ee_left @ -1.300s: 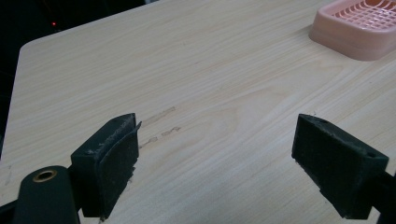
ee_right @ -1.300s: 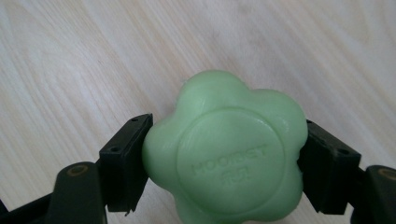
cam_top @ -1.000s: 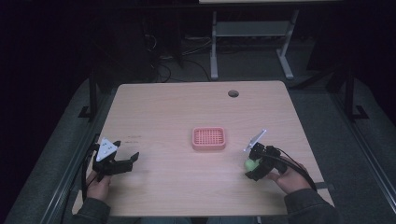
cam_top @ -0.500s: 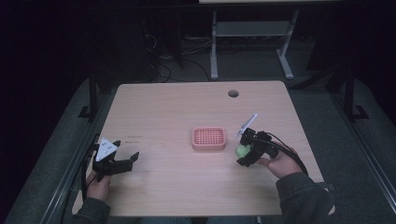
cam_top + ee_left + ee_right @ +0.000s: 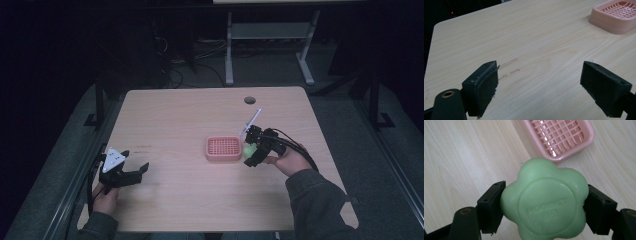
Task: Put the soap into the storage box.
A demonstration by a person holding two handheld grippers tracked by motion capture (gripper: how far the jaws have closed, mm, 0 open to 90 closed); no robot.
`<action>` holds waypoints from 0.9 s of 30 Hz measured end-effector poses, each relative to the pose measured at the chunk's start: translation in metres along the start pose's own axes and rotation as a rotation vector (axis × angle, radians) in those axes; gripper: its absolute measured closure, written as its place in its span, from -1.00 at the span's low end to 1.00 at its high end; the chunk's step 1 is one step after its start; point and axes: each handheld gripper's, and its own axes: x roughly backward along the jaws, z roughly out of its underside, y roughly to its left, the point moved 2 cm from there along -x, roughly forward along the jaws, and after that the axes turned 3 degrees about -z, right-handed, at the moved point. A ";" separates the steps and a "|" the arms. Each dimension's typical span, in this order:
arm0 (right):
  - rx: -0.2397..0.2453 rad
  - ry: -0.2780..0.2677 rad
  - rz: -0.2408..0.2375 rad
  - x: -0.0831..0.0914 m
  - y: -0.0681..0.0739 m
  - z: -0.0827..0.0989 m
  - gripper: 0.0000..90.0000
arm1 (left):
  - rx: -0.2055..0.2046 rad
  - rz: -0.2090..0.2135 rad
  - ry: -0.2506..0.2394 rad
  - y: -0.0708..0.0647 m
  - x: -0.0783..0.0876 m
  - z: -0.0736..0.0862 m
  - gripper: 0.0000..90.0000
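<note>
A green flower-shaped soap (image 5: 545, 202) sits between the jaws of my right gripper (image 5: 545, 206), which is shut on it. In the high view the green soap (image 5: 249, 148) hangs just right of the pink slotted soap dish (image 5: 223, 148), held by the right gripper (image 5: 252, 150) a little above the table. The pink soap dish (image 5: 560, 135) lies just ahead of the soap in the right gripper view. My left gripper (image 5: 134, 172) rests near the table's front left, open with nothing between its jaws; its own view shows the left gripper (image 5: 537, 87) over bare wood.
The wooden table (image 5: 175, 120) has a round cable hole (image 5: 250, 100) near its far edge. The soap dish (image 5: 616, 16) appears at the upper right of the left gripper view. Dark floor and a metal stand (image 5: 270, 35) lie beyond the table.
My right gripper has carried the green soap from the table's front right toward the left and farther in, up to the dish's right edge. The left gripper has stayed put.
</note>
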 end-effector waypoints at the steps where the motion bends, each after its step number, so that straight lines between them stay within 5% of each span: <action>1: 0.005 -0.001 0.001 0.001 -0.001 -0.002 -0.43 | 0.000 0.000 0.000 0.000 0.000 0.000 -0.68; 27: 0.057 -0.007 0.001 0.011 -0.004 -0.047 -0.43 | 0.007 -0.002 0.001 0.001 0.000 0.000 -0.68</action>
